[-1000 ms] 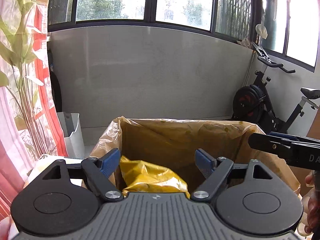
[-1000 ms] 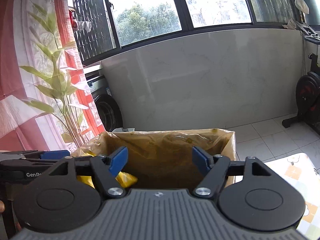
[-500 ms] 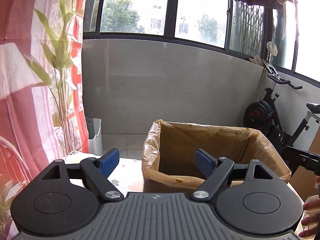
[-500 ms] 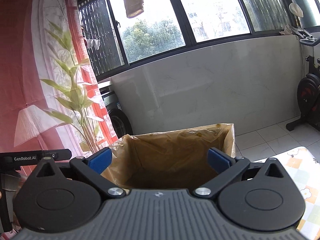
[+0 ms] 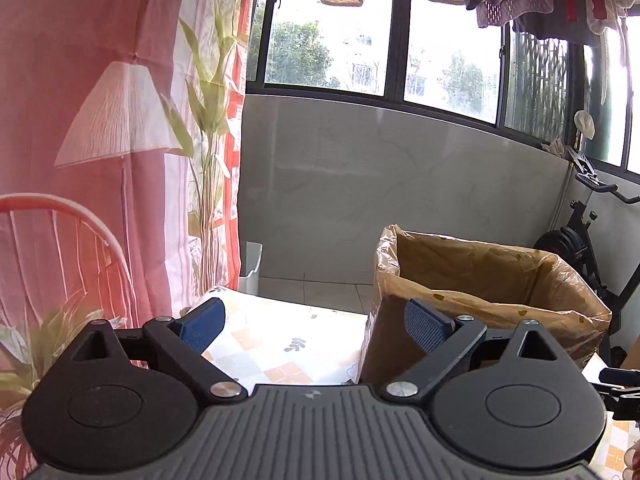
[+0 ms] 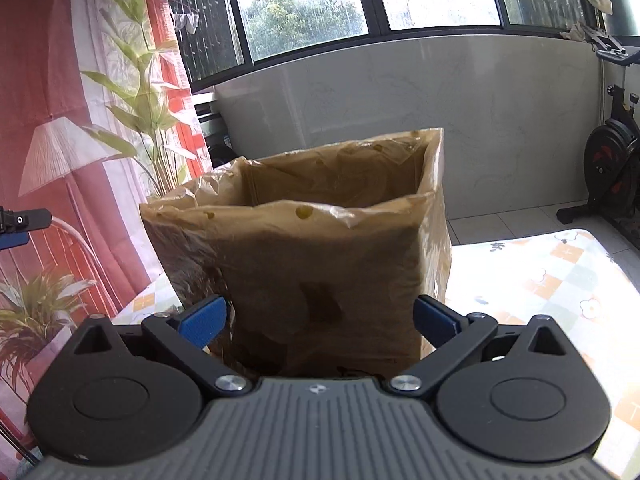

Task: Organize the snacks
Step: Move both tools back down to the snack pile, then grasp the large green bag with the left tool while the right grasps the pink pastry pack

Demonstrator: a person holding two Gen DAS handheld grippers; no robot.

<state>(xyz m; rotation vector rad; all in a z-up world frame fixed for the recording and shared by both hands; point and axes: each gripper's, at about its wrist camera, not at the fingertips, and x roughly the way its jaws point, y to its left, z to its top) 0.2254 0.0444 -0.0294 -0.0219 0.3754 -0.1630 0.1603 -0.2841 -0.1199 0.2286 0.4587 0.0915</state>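
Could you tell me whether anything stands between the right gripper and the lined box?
Nothing visible does. The right gripper, its jaws closing a little with nothing gripped, faces the lined box straight ahead, close up; only the patterned tablecloth shows beside it.

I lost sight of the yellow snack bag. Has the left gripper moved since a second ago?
Yes. The left gripper has pulled back and swung left: the lined box, centred before, now sits right of its open, empty fingers.
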